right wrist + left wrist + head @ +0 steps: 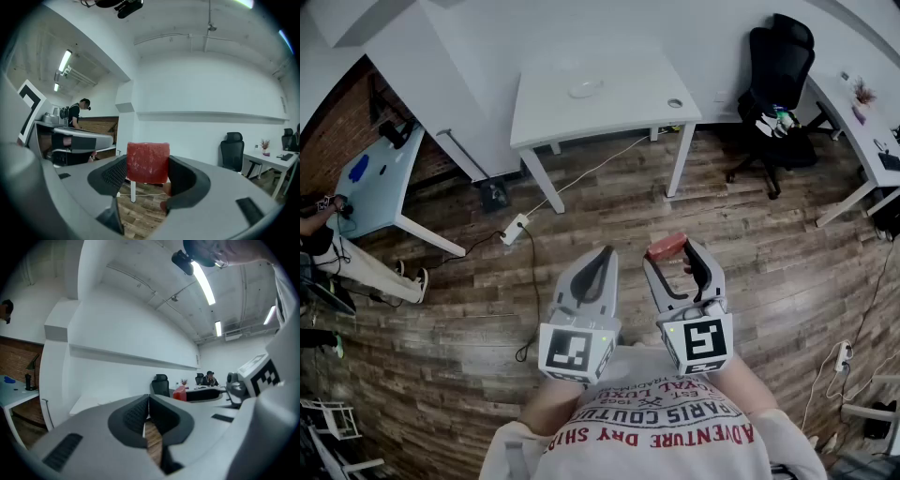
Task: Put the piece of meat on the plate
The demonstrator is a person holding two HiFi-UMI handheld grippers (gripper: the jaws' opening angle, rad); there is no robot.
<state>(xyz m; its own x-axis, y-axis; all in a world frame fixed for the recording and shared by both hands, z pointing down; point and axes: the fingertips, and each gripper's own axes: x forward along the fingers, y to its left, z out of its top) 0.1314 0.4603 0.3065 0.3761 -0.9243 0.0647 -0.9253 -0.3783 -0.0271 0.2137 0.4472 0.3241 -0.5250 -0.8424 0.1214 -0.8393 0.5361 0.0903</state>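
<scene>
I've got the piece of meat pinched in the right tool. Both pads are pressing its sides, and the red slab stands up above the jaws. The left tool is pressed together with nothing in it, just beside the right one. The plate sits on the white worktop ahead of me, too small from here to tell what's in it. The meat is up over the wooden floor, well apart from the plate and the worktop.
</scene>
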